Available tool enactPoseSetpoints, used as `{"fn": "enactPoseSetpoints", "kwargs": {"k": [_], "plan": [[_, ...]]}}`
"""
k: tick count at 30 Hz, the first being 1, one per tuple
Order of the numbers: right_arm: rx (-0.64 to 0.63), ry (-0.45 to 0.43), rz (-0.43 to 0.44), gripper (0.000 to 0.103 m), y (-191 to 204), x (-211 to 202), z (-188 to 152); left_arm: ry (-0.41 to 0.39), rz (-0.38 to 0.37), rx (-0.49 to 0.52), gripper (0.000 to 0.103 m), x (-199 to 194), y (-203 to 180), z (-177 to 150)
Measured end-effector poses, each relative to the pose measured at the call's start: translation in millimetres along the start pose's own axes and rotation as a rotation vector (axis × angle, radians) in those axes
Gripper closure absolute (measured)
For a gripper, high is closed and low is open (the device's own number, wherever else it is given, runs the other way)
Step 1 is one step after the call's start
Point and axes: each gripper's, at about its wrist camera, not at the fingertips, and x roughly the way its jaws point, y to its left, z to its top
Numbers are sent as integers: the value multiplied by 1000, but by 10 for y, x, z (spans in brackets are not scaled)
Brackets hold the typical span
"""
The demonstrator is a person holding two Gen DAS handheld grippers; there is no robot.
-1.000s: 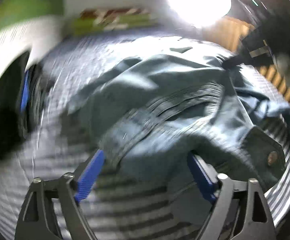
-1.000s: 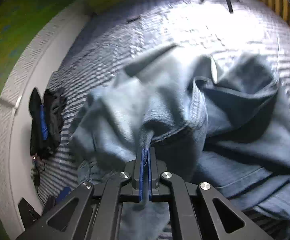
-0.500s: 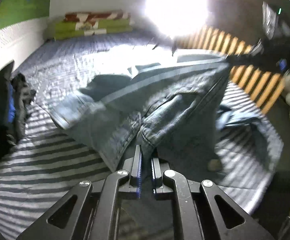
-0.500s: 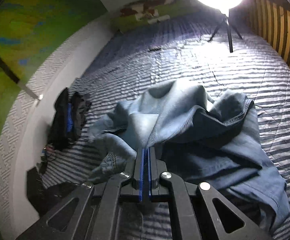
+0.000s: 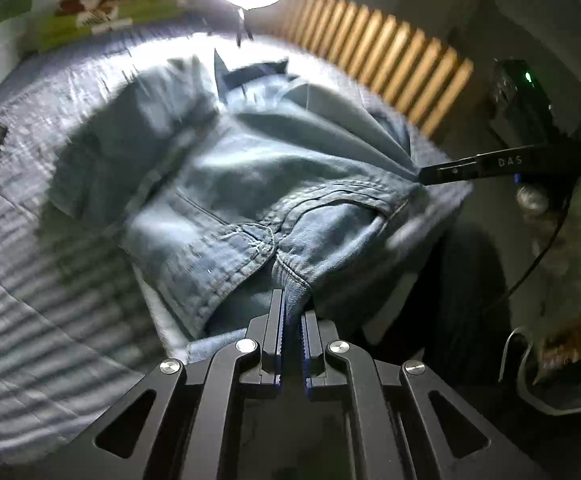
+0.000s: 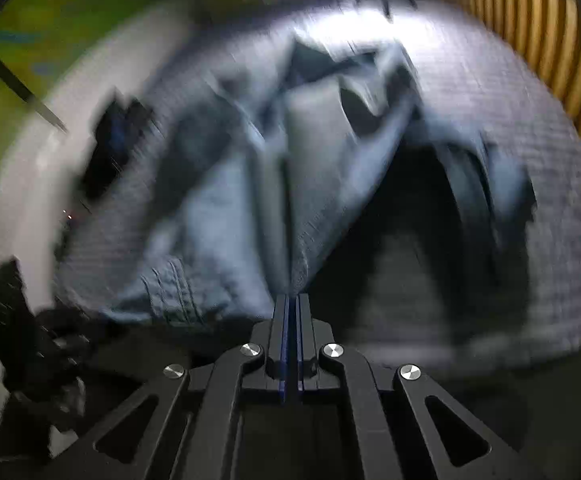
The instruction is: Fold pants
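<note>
Denim jeans (image 5: 250, 184) hang over the striped bed (image 5: 50, 300), pinched tight by the left claw (image 5: 290, 320) and right claw (image 6: 290, 312) to spread them flat.

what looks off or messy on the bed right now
The jeans are bunched and twisted rather than flat, hanging between the left gripper and the right gripper, each pinching a bit of denim. A dark heap of clothes sits at the edge of the striped bedspread. Nothing looks torn or spilled.
</note>
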Motion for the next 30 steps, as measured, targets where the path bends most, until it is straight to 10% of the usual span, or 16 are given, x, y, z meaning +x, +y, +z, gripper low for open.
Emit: {"fn": "enactPoseSetpoints", "kwargs": {"k": [4,12,21,30], "plan": [[-38,74,-45,99,-13,-25,-8,31,-50,-79,88,39,198,-102],[-424,-177,-5,64,1143,-378,889,-120,130,-248,87,-444,1077,-99],[-769,-97,64,44,2761,859,1847,-213,250,-452,86,-379,2232,149],[-896,147,-25,42,3122,2234,2118,-183,174,-534,82,-90,2677,60]]}}
